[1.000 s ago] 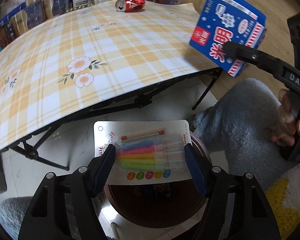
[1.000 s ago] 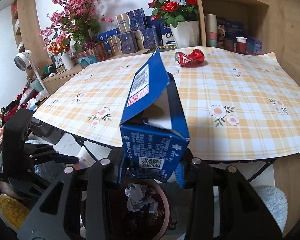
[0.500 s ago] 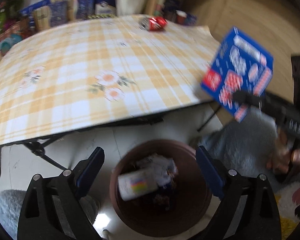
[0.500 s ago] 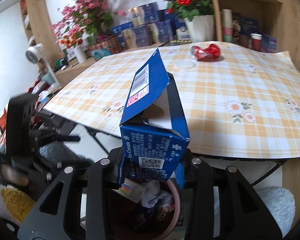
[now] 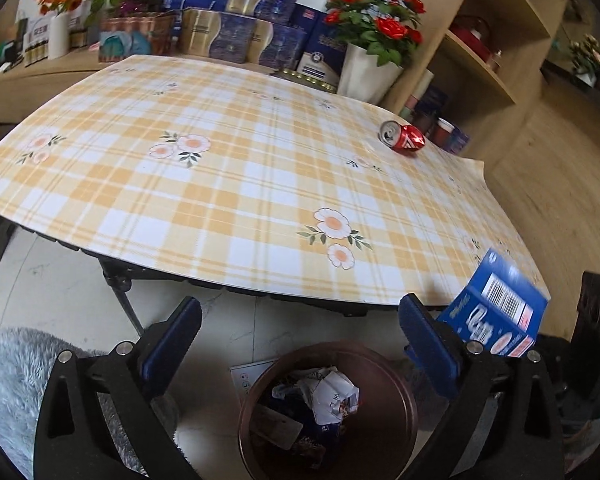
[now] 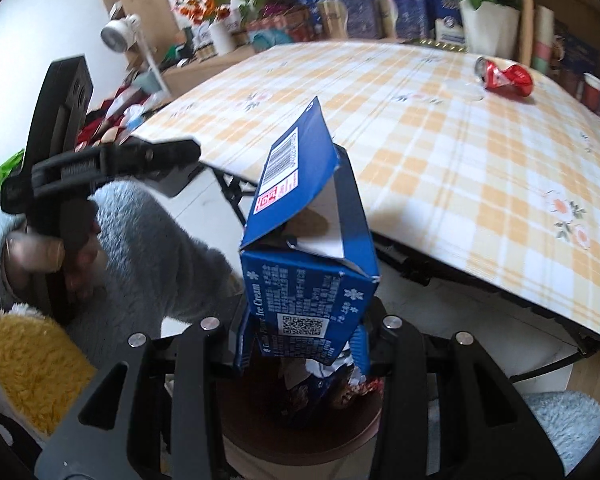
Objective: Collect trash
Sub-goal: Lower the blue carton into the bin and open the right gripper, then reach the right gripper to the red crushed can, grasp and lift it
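Two grippers over the bin (image 5: 396,396): right gripper (image 6: 300,344) clamps the blue carton (image 6: 312,280) above it, left gripper (image 5: 300,344) wide apart w/ nothing in it. Only the left view shows the bin's crumpled paper (image 5: 332,392); can (image 5: 404,139) lies far across the table (image 5: 220,184).

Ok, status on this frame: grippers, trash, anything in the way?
Left gripper open, empty, above the bin. Right gripper shut on the blue ice cream box, over the bin. Crushed red can on the table. Nothing blocking the drop.
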